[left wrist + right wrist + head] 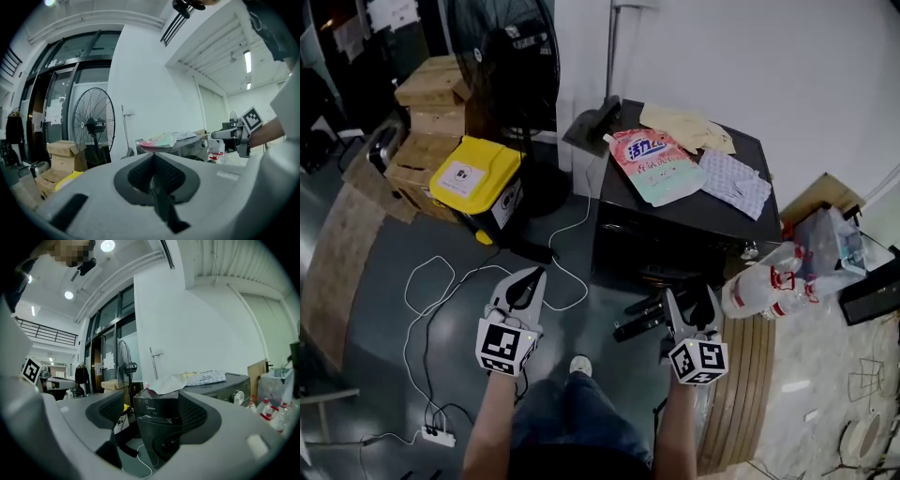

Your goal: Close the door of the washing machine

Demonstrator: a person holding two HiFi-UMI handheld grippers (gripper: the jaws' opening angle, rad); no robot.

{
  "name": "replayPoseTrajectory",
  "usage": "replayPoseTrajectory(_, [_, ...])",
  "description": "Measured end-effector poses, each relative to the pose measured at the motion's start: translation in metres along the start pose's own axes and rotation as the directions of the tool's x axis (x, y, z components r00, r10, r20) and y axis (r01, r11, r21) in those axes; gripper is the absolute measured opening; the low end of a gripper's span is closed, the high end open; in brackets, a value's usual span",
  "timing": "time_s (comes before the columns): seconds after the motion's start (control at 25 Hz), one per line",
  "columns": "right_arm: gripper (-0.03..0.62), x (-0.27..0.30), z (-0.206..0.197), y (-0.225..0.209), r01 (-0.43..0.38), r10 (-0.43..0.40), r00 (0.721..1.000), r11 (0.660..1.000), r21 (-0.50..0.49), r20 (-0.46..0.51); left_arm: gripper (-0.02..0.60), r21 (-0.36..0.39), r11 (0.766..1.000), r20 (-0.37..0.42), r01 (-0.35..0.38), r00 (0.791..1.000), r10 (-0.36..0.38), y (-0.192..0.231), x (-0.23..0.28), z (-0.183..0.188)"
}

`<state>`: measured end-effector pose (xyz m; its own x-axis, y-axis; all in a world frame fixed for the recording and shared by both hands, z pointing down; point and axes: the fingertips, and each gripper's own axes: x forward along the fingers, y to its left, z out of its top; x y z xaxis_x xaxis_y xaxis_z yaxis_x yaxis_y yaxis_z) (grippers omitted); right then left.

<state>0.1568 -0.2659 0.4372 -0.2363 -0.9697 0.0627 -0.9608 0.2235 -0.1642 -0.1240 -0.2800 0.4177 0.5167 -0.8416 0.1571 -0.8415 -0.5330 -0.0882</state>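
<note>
washing machine (623, 211): black, against the white wall. its front faces the person and its long top edge runs across the head view. a detergent pouch (654, 167) and a cloth (736, 183) lie flat on top. door (157, 427): a dark panel with a round porthole, upright, sighted between the right tongs; whether it stands ajar cannot be told. right gripper (691, 302): jaws apart, nothing held, near the machine front. left gripper (528, 279): jaws together, empty, over the floor to the left.
</note>
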Motion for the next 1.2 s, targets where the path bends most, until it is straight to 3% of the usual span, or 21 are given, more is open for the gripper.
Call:
replayPoseTrajectory(0.28, [0.35, 0.024, -0.033, -0.008, 0.091, -0.089, 0.993, 0.996, 0.022, -0.08, 0.0, -0.033, 0.992, -0.045, 0.126, 0.991, -0.127, 0.003, 0.053, -0.019])
replayPoseTrajectory(0.52, [0.334, 0.005, -0.099, -0.015, 0.228, -0.211, 0.961, 0.971, 0.074, -0.181, 0.0, -0.057, 0.969, -0.091, 0.241, 0.965, -0.246, -0.015, 0.08, -0.049])
replayPoseTrajectory(0.76, [0.318, -0.025, -0.19, -0.015, 0.353, -0.302, 0.905, 0.926, 0.133, -0.3, 0.0, -0.087, 0.941, -0.144, 0.327, 0.93, -0.337, -0.043, 0.092, -0.101])
replayPoseTrajectory(0.92, [0.302, -0.043, -0.256, -0.011, 0.438, -0.347, 0.851, 0.884, 0.167, -0.394, 0.0, -0.109, 0.928, -0.188, 0.357, 0.909, -0.372, -0.059, 0.09, -0.136])
replayPoseTrajectory(1.2, [0.215, -0.037, -0.334, -0.017, 0.544, -0.393, 0.766, 0.817, 0.189, -0.508, 0.0, -0.154, 0.923, -0.211, 0.354, 0.9, -0.381, -0.069, 0.088, -0.17])
